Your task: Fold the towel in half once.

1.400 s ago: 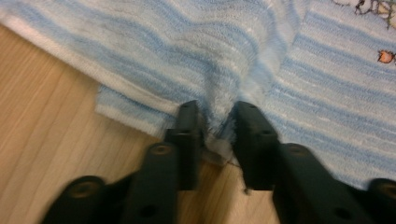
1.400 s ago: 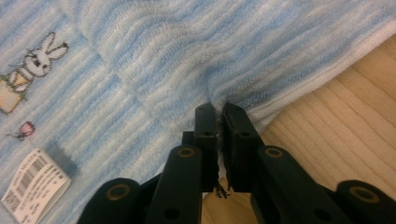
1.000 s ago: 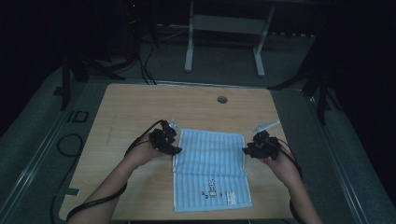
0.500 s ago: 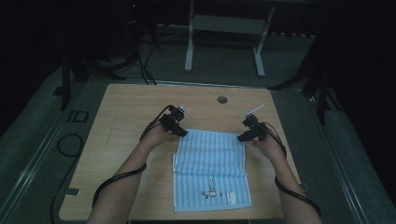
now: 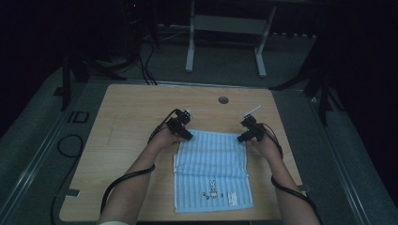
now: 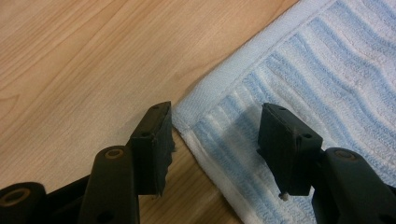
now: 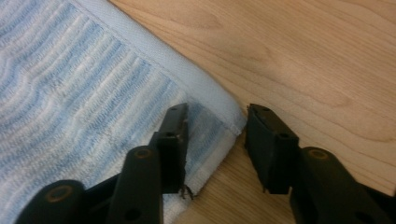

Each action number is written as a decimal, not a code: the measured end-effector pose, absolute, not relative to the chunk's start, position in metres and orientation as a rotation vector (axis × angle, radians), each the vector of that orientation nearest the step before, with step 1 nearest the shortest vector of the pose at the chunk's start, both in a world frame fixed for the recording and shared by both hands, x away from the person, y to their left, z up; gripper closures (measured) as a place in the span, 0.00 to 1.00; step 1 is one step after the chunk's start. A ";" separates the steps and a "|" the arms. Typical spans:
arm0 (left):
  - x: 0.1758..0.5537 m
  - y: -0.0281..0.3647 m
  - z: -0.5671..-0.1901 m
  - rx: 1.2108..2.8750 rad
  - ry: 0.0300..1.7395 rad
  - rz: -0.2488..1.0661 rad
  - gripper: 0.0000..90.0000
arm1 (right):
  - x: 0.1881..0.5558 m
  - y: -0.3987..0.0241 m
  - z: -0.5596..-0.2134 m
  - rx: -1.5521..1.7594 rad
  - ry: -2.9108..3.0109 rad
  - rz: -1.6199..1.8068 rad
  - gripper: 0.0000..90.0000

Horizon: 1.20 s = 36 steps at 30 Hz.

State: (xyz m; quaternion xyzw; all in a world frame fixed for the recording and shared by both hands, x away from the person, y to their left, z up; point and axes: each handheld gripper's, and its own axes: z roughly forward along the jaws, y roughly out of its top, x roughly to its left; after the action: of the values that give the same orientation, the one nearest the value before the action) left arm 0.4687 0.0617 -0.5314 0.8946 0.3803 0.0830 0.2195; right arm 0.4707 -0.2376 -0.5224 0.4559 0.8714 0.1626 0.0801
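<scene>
The blue-and-white striped terry towel (image 5: 211, 168) lies flat on the near middle of the pale wooden table (image 5: 131, 112). My left gripper (image 5: 187, 134) and right gripper (image 5: 242, 138) straddle its far corners; the right's jaws have just been closing, both pairs parted, ready to pinch for folding.

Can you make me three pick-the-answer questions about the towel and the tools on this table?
1. Where are the two tools?
A. at the towel's far corners
B. at its near edge
C. off the table

2. What colour are the towel's stripes?
A. red
B. blue
C. green

3. How do the left tool's jaws stand?
A. squeezed flat on the towel
B. apart, around the corner
C. shut in the air

A: the left tool and right tool sit at the far corners of the towel.
B: blue and white stripes show in all views.
B: in the left gripper view the corner lies between jaws that stand apart.
</scene>
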 end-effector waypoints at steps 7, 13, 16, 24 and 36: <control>0.461 0.056 -0.530 2.488 0.990 0.193 0.80 | 0.465 -0.227 -0.522 1.294 2.635 0.460 0.92; 0.454 0.055 -0.510 2.482 0.928 0.206 0.94 | 0.464 -0.221 -0.511 1.244 2.646 0.426 0.94; 0.453 0.057 -0.496 2.468 0.906 0.230 0.94 | 0.466 -0.221 -0.501 1.220 2.634 0.451 0.94; 0.447 0.067 -0.434 2.394 0.861 0.376 0.94 | 0.469 -0.210 -0.438 1.127 2.552 0.528 0.94; 0.431 0.099 -0.336 2.290 0.792 0.618 0.94 | 0.465 -0.204 -0.329 1.014 2.353 0.678 0.94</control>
State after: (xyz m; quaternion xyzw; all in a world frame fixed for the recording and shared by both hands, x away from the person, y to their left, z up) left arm 0.4315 0.0987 -0.3360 0.8693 0.3004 0.2344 0.3149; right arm 0.4653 -0.2044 -0.3286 0.3710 0.8612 0.2482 0.2432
